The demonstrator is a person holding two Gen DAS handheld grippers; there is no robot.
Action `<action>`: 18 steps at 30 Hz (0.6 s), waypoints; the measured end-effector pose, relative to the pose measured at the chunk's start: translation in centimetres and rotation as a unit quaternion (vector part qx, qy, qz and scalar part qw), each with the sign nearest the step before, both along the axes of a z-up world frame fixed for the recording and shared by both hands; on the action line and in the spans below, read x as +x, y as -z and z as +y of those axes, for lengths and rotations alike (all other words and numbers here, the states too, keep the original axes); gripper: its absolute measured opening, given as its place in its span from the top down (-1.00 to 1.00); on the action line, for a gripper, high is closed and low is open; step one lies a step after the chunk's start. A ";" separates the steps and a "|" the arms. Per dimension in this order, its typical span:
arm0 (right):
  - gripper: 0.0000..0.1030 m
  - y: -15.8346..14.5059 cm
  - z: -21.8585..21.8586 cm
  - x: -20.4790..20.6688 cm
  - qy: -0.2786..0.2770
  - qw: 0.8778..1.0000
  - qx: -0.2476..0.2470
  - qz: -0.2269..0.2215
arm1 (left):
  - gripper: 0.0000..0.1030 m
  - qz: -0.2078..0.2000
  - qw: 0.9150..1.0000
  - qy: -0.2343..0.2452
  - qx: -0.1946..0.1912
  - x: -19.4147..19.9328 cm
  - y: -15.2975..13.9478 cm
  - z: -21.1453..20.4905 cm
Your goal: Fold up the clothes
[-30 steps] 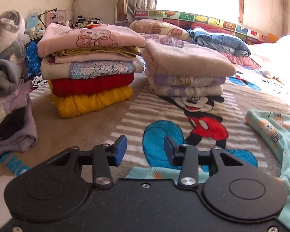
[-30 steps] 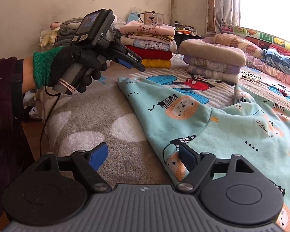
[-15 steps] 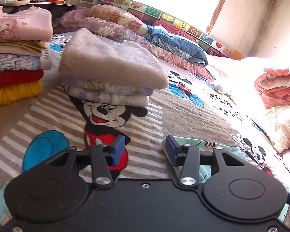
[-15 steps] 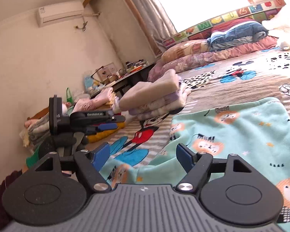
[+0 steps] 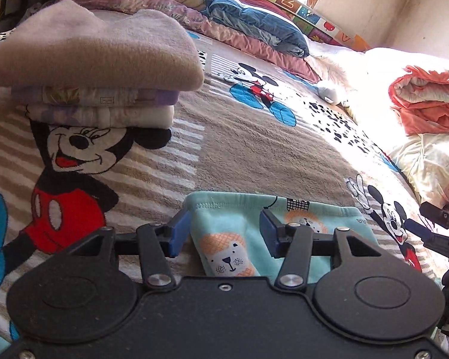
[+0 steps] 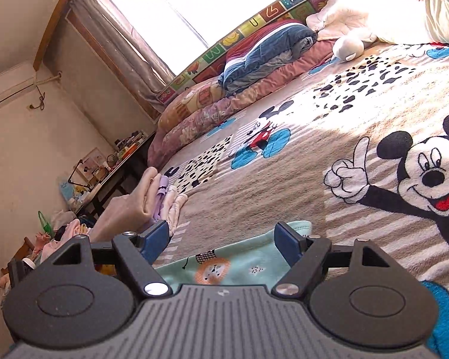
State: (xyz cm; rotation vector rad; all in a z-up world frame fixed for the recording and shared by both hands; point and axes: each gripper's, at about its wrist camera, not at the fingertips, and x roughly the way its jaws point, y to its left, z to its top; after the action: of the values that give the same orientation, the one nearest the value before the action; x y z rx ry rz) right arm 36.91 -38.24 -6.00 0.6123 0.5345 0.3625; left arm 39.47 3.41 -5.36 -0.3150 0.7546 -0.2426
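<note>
A mint-green garment with lion prints lies flat on the Mickey Mouse blanket. My left gripper is open, its blue pads straddling the garment's hemmed far-left corner, just above it. My right gripper is open over the garment's other far corner. The right gripper's tips also show at the right edge of the left wrist view. Most of the garment is hidden under both gripper bodies.
A stack of folded clothes topped by a beige sweater stands at the far left, also in the right wrist view. Pillows and a blue quilt line the window side. An orange blanket lies at the right.
Both grippers have swung forward and down over the garment to its far edge. The left one turned right, away from the stacks. Both stayed open.
</note>
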 end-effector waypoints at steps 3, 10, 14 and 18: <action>-0.50 1.4 -0.3 2.1 0.001 0.999 -0.032 0.030 | 0.03 0.010 1.000 0.003 0.007 0.5 0.8 -0.4; -0.43 4.9 -0.2 3.5 -0.021 0.997 -0.019 0.078 | 0.05 0.020 0.999 0.007 0.025 2.2 2.1 -1.1; -0.42 5.9 0.3 3.7 -0.025 0.996 -0.014 0.087 | 0.41 0.014 0.999 0.016 0.043 2.7 2.6 -1.5; -0.33 6.4 1.0 3.7 -0.035 0.995 -0.026 0.091 | 0.85 -0.062 0.996 0.052 0.049 1.9 0.8 -1.5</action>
State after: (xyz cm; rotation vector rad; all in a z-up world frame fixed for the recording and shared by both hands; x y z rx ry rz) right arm 40.63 -37.24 -12.39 0.5811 0.7384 0.3602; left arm 41.37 1.95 -6.14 -0.1657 0.6579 -0.3185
